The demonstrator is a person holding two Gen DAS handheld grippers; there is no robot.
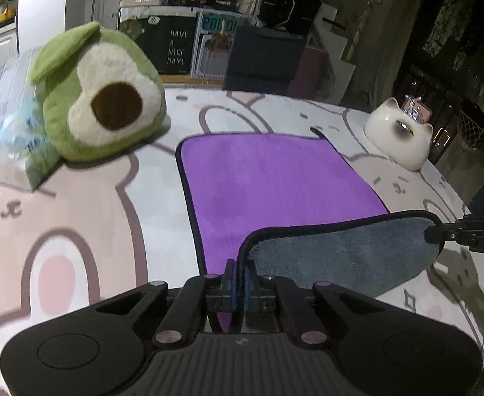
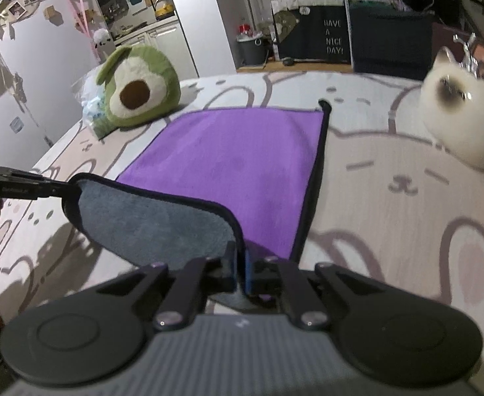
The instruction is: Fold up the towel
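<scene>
A purple towel (image 1: pixel 268 181) with a grey underside and black hem lies on the patterned table cover; it also shows in the right wrist view (image 2: pixel 242 165). Its near edge is lifted, so the grey side (image 1: pixel 341 250) faces up between the grippers. My left gripper (image 1: pixel 240 270) is shut on the near left corner. My right gripper (image 2: pixel 240 264) is shut on the near right corner and also shows at the right edge of the left wrist view (image 1: pixel 433 231). The left gripper shows at the left of the right wrist view (image 2: pixel 67 186).
A green avocado plush (image 1: pixel 100 99) and a plastic bag (image 1: pixel 14 142) sit at the far left. A white cat-shaped ceramic (image 1: pixel 400 135) stands at the far right. The table cover (image 1: pixel 77 231) has bear drawings. Chairs and shelves stand beyond the table.
</scene>
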